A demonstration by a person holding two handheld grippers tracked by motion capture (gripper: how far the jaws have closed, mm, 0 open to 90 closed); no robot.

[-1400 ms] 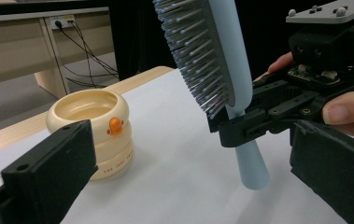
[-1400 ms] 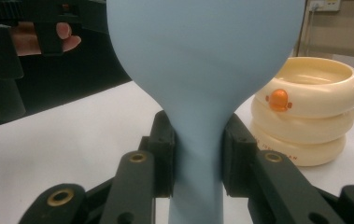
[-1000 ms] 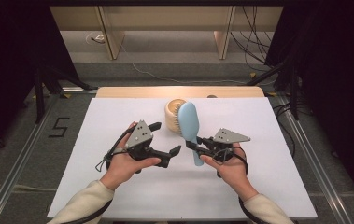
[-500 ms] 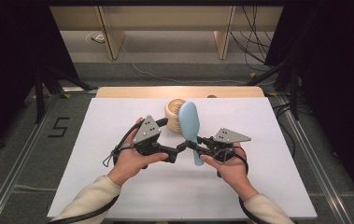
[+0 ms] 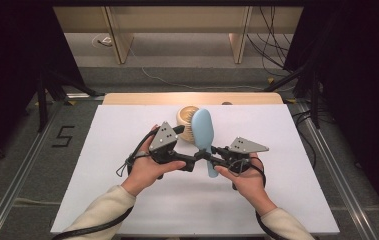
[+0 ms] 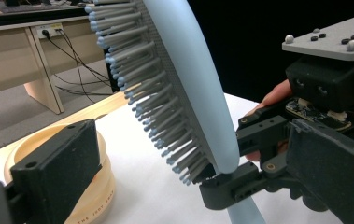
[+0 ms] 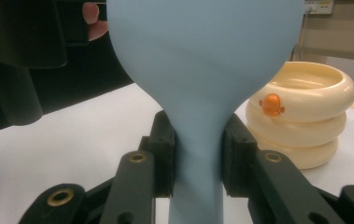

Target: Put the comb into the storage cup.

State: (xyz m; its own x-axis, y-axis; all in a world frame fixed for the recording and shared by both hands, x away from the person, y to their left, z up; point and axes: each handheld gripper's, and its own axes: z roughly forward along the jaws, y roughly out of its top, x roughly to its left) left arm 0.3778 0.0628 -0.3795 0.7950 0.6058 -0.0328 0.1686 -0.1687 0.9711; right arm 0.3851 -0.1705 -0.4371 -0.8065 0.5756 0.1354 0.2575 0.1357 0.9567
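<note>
A light blue hairbrush stands upright above the white table, its bristles facing my left gripper. My right gripper is shut on the brush's narrow neck, one jaw pressed on each side. My left gripper is open wide. Its jaws straddle the lower part of the brush head without touching it. A cream ribbed round pot sits on the table just behind the brush. It carries a small orange mark.
The table's far edge is a wooden strip. Beyond it stand wooden desk legs with cables on the floor. Metal rails run along both sides of the table. Bare white surface lies to the left and right of the hands.
My left gripper has moved right and now brackets the brush with its jaws open. The right gripper and the brush have stayed in place.
</note>
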